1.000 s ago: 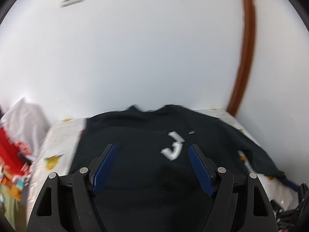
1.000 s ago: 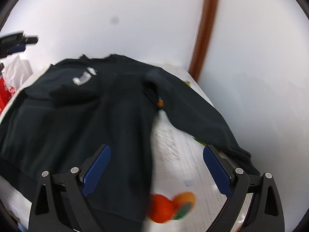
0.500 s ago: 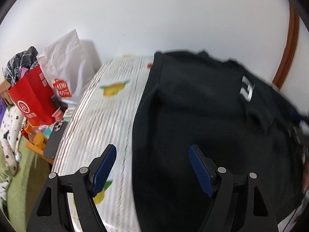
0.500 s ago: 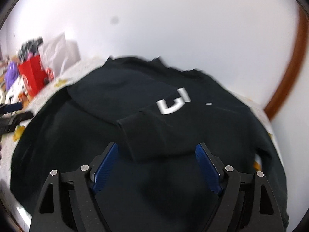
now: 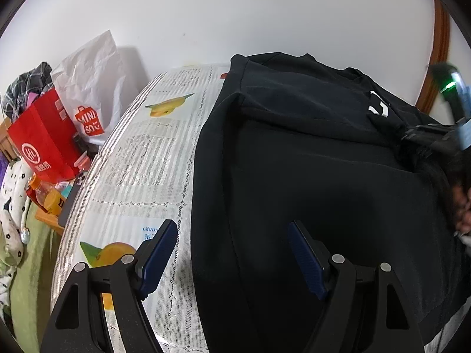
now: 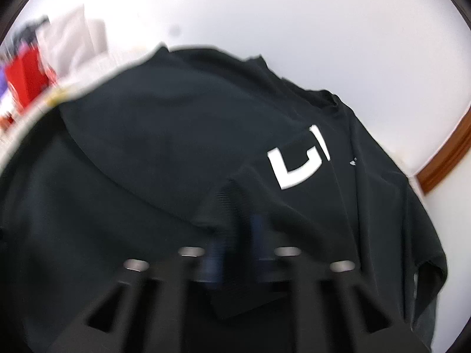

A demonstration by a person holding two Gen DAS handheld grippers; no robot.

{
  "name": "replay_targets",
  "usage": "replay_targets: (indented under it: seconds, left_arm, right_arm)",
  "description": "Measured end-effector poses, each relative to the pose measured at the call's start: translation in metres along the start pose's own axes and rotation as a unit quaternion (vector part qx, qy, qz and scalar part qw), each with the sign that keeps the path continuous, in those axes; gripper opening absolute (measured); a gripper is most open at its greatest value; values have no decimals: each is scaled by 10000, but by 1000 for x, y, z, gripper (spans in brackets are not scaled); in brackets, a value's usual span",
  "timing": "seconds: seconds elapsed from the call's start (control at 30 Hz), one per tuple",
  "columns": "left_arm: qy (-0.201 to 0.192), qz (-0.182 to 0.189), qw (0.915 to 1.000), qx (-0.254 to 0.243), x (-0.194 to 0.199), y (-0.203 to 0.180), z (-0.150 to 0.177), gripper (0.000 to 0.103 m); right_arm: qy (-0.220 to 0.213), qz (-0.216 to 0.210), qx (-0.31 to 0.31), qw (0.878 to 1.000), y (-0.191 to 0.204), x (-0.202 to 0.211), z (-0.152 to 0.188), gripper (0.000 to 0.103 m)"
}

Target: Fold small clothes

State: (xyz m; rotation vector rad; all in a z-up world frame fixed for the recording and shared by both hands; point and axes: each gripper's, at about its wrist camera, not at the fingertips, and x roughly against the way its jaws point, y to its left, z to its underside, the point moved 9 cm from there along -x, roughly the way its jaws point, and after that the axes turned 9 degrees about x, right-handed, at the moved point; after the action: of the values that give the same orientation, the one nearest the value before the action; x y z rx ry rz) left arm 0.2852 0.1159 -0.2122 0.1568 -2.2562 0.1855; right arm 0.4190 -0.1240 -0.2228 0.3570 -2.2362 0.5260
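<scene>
At the bottom of the left wrist view the left gripper hangs released, its blue pads wide apart, one over the patterned cloth of the counter and the other over the dark fabric, touching nothing as far as the picture shows. In the right wrist view, which is blurred, the right gripper sits at lower centre with its blue pads drawn close together and a ribbed cuff pinched between them, so it looks clenched on the sleeve end. That cuff belongs to the black sweatshirt, which lies spread across the counter and fills the centre and right of both frames, collar toward the wall at the top and a white logo at the right of its chest. One sleeve lies folded across the chest, ending at the held cuff just below and left of the logo. Judging from this, the first sleeve fold is nearly placed; the other sleeve, the sides and the final fold of the body look not yet done, since the body lies at full length. Farther off, at the left edge of the left wrist view, stand a red paper bag and a white shopping bag beside the counter, with a white wall behind everything.
</scene>
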Motion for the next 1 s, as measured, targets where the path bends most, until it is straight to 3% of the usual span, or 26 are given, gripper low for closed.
replay_targets:
  seconds: [0.1, 0.2, 0.37, 0.47, 0.5, 0.6, 0.77, 0.83, 1.0]
  left_arm:
    - [97, -34, 9999, 106, -5, 6, 4, 76]
    - [138, -45, 9997, 200, -5, 11, 8, 76]
    - [114, -98, 9998, 162, 2, 16, 11, 76]
    - [67, -136, 9998, 123, 9, 17, 12, 76]
    - [63, -138, 9998, 107, 11, 17, 13, 76]
    - [37, -131, 9999, 99, 20, 18, 16, 76]
    - [-3, -149, 9999, -3, 34, 20, 27, 76]
    - [44, -91, 9999, -39, 38, 22, 36, 76]
    - [92, 44, 9999, -37, 43, 27, 53, 76]
  right_arm:
    - [-354, 281, -125, 9989, -40, 27, -7, 5]
    - [-444, 694, -567, 9950, -107, 46, -4, 5]
    - [-62, 1134, -1726, 9784, -218, 47, 32, 10]
    - [187, 1427, -1968, 9698, -247, 48, 56, 14]
    - [158, 1432, -1964, 9699, -249, 53, 62, 15]
    - [49, 1332, -1985, 9710, -240, 71, 85, 34]
    - [116, 1181, -1905, 9745, -204, 98, 132, 42]
    - [260, 1060, -1885, 9760, -183, 108, 160, 57]
    - [576, 697, -1672, 9818, -133, 122, 226, 57]
